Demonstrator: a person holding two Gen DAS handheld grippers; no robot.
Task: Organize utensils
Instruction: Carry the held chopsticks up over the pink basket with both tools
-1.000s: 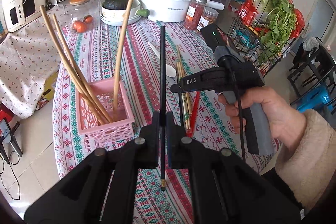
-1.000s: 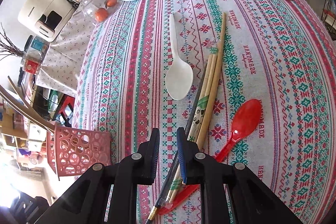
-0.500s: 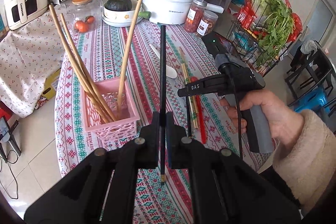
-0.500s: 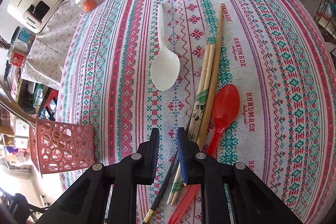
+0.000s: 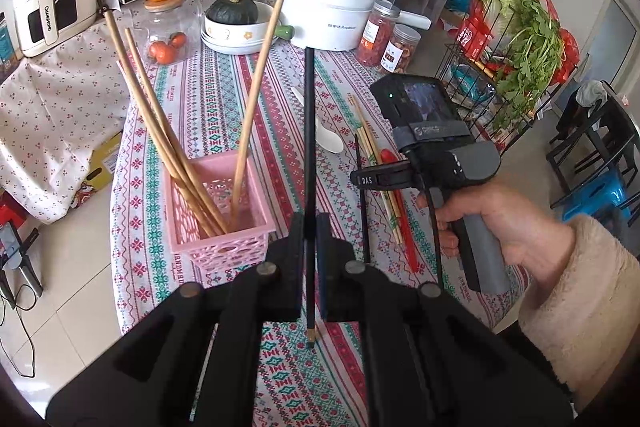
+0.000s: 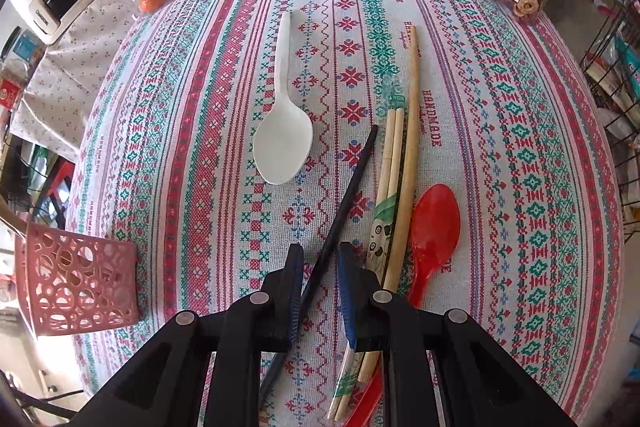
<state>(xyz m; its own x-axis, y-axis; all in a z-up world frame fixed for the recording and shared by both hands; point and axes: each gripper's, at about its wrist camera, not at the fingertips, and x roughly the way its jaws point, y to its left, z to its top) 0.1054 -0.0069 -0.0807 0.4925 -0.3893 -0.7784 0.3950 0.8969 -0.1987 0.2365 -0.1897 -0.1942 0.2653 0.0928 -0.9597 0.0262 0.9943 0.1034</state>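
On the left of the patterned tablecloth [image 5: 208, 107] stands a pink basket [image 5: 224, 211] with three long wooden sticks [image 5: 168, 131] leaning out of it, two tilted left and one tilted right. Just to its right, the left gripper [image 5: 308, 227] is clamped on a black chopstick [image 5: 309, 131], which runs upright between the pressed-together fingers, its gold-tipped end poking out below them.

Further right on the cloth lie the loose utensils. A white spoon [image 6: 286, 131] rests bowl toward the camera, apart from the others. Beside it a second black chopstick [image 6: 352, 187] lies slanted, and its lower part passes between the fingers of the right gripper [image 6: 318, 267]. These fingers stand apart on either side of the stick, with a gap showing on each side. Next come a wrapped pair of bamboo chopsticks [image 6: 386, 195] and a single long wooden chopstick [image 6: 412, 131], lying touching one another. A red spoon [image 6: 434, 231] rests against their right side.

From the left wrist view, the right hand [image 5: 492, 223] grips the handle of its tool above these utensils.
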